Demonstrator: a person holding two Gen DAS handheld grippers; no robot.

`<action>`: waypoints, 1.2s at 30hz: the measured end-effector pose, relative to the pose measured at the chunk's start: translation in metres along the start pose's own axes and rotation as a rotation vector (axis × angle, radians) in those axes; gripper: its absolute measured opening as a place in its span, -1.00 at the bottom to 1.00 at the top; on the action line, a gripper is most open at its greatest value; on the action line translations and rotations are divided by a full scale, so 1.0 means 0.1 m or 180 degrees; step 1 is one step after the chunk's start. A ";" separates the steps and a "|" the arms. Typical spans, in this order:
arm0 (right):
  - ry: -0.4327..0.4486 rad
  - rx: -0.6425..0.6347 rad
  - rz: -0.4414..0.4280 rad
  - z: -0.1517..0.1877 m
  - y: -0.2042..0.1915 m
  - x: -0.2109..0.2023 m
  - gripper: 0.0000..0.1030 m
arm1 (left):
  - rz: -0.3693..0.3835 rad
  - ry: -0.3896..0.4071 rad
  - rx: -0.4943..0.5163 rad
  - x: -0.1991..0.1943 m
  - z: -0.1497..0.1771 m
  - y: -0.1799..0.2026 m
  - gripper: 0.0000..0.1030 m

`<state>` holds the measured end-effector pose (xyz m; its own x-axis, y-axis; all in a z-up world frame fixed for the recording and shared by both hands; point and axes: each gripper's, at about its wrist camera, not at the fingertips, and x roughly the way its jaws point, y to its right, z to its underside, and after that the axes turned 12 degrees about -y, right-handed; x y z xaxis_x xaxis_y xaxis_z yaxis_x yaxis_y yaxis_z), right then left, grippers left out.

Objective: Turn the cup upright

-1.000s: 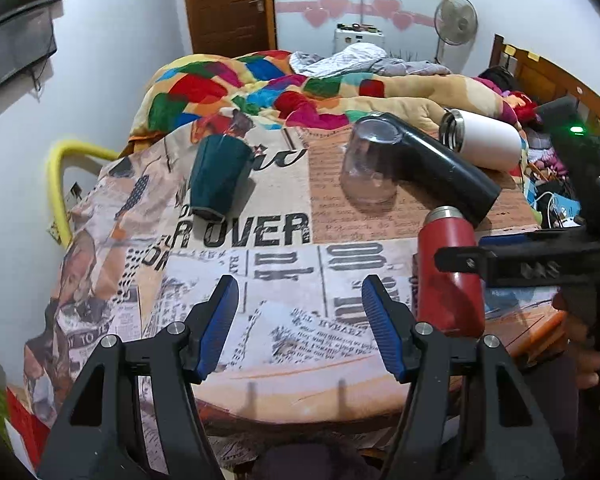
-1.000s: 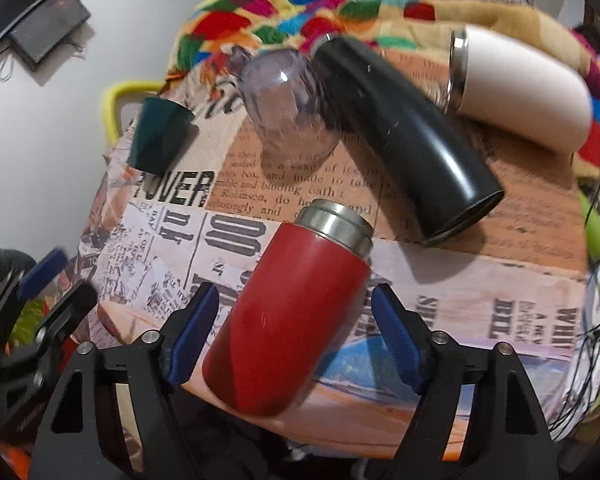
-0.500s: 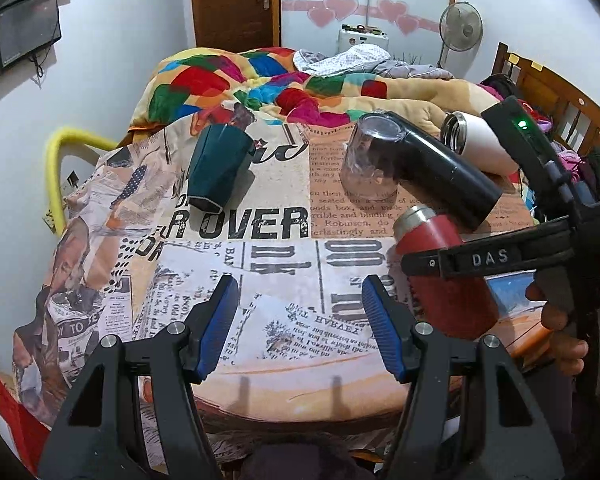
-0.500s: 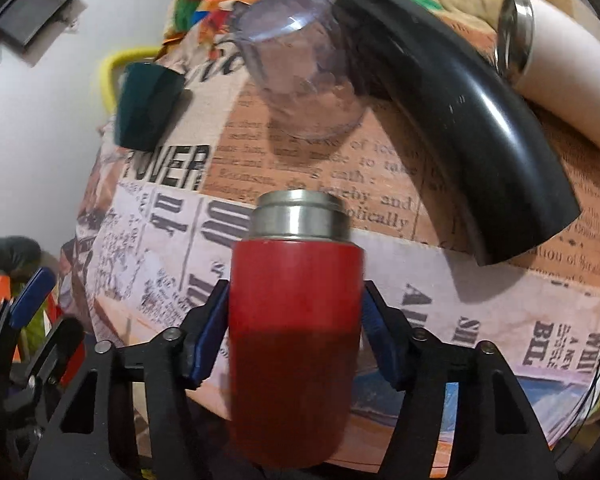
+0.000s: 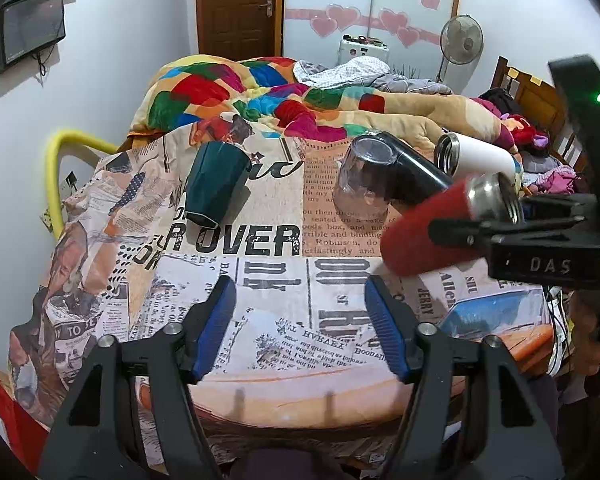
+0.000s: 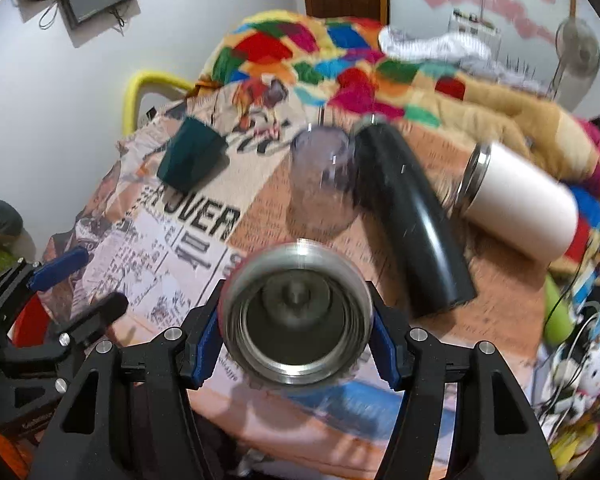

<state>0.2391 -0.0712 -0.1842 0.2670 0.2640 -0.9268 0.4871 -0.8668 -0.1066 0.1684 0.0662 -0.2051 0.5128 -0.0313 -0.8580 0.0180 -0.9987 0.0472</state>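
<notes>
My right gripper (image 6: pixel 296 340) is shut on a red cup with a steel rim (image 6: pixel 296 320). It holds the red cup (image 5: pixel 432 228) lifted off the table and tilted, open mouth toward the right wrist camera. In the left wrist view the right gripper (image 5: pixel 500 236) stands at the right. My left gripper (image 5: pixel 300 332) is open and empty above the table's near edge, left of the red cup.
On the newspaper-print tablecloth (image 5: pixel 260 280) lie a dark green cup (image 5: pixel 216 184), a clear cup (image 5: pixel 364 180), a long black cup (image 5: pixel 416 172) and a white cup (image 5: pixel 476 156), all on their sides. A colourful blanket (image 5: pixel 260 96) lies behind. A yellow chair back (image 5: pixel 56 168) stands at the left.
My right gripper closed on the red cup, lifted it off the table and turned it so its mouth faces the wrist camera. The left gripper stayed open and nearly still.
</notes>
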 end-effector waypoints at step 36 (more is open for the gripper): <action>-0.0068 -0.0139 -0.0135 0.27 -0.17 -0.11 0.34 | 0.0078 0.0193 -0.0189 -0.39 -0.03 -0.03 0.41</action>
<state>0.2054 -0.0706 -0.1824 0.2278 0.2905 -0.9294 0.5336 -0.8356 -0.1304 0.1508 0.0710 -0.1699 0.5647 -0.0515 -0.8237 0.0548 -0.9935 0.0997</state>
